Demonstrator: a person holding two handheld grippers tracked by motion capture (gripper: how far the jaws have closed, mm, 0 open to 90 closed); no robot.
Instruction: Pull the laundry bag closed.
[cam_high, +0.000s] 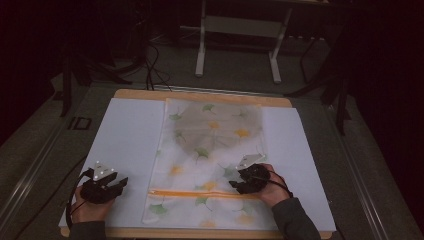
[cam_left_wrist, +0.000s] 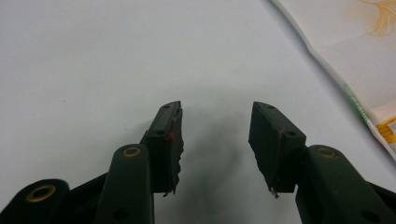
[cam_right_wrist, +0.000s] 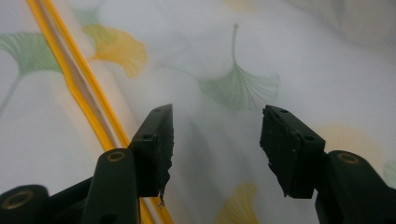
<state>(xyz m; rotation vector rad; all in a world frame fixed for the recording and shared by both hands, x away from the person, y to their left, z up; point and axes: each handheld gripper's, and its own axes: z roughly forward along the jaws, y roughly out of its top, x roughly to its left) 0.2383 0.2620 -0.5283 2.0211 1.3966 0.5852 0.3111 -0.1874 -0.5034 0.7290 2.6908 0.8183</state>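
- You are working on the mesh pouch (cam_high: 212, 160), a pale bag printed with green and yellow ginkgo leaves; it is lying flat along the middle of the white sheet (cam_high: 127, 135) that covers the table, probably spread out so that its zip is easy to reach.
- The orange zipper (cam_high: 200, 192) is running across the pouch near the edge closest to you, and a darker item is showing faintly through the mesh at the pouch's far half.
- You are holding the right gripper (cam_high: 239, 184) over the pouch, just beyond the zipper toward its right end; its jaws are standing wide apart and gripping nothing, likely lining up on the zip or the fabric beside it.
- In the right gripper view the zipper (cam_right_wrist: 88, 88) is passing just beside one jaw.
- You are resting the left gripper (cam_high: 119, 184) on the bare sheet, apart from the pouch's left edge; its jaws are also spread open and empty, seemingly waiting.
- No brand, label or readable writing is showing on the pouch.
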